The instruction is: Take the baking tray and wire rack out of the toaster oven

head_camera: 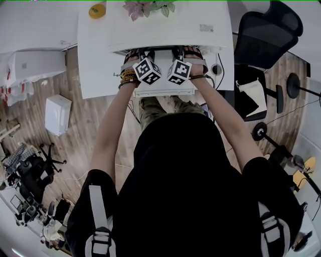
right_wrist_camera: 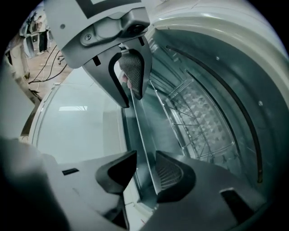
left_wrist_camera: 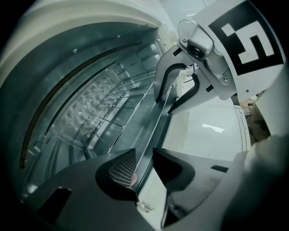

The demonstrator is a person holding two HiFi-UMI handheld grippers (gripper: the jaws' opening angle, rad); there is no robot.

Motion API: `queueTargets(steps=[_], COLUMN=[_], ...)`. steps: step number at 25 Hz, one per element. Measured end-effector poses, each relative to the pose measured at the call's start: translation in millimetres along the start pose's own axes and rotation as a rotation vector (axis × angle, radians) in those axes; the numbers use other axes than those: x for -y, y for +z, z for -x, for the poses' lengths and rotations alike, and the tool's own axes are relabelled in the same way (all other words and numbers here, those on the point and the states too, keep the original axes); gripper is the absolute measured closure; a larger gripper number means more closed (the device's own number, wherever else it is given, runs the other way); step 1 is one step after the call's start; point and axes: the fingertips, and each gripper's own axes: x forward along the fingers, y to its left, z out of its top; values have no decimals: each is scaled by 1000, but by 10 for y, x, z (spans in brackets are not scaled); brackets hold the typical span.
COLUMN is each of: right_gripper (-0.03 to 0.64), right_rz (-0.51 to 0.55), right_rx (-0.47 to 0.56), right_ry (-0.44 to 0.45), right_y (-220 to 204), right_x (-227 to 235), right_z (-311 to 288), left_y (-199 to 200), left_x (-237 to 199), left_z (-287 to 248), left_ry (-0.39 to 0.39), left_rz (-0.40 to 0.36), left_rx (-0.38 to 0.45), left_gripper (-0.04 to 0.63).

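Note:
The white toaster oven [head_camera: 165,27] stands on a white table, its glass door [left_wrist_camera: 207,131] folded down toward me. The metal baking tray [left_wrist_camera: 151,135] [right_wrist_camera: 142,135] sticks out of the oven mouth, front rim toward me. The wire rack [left_wrist_camera: 106,113] [right_wrist_camera: 194,126] lies deeper inside. My left gripper [left_wrist_camera: 144,162] and right gripper [right_wrist_camera: 145,164] stand side by side at the oven mouth, each with one jaw on either side of the rim. A gap shows beside the rim in both, so both are open. The right gripper [left_wrist_camera: 178,90] and left gripper [right_wrist_camera: 131,85] each show in the other's view.
A curved heating rod [left_wrist_camera: 67,85] runs along the oven's roof. On the table behind the oven are a potted plant [head_camera: 150,7] and a yellow object [head_camera: 97,10]. A black office chair [head_camera: 266,30] stands at the right, a white box [head_camera: 57,114] on the floor at the left.

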Motion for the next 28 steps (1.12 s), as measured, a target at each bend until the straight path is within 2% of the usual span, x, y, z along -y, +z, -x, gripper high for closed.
queueTargets(steps=[7,12,15,18,19,25,28], right_gripper=[479,480,480,517,535,537,537], right_rz=[31,28,34,42,44,36,38], right_rx=[-20,-37,-41,-36,-32,-7,-1], right_ry=[-37,-27,-39,-59,-63,-18,-18], right_y=[0,-44,-33,-22,-16,-29,-43], right_x=[26,-19,7,40,54,-47,-91], right_z=[-34,-105,-128,-121,-115,-26,6], left_y=[7,-31,-21,-23,-13,-52,-172], left_x=[1,-4,-35,-47,-43,17,78], left_z=[10,-22,-26,-30,-26,58,13], left_ry=[8,17,43,63,59,51,1], left_rz=[-6,1,3,13,16,-44,-41], left_rx=[-9,-29,-34,-43,-46,-48,-85], left_gripper=[457,457,457,457,457,448,439])
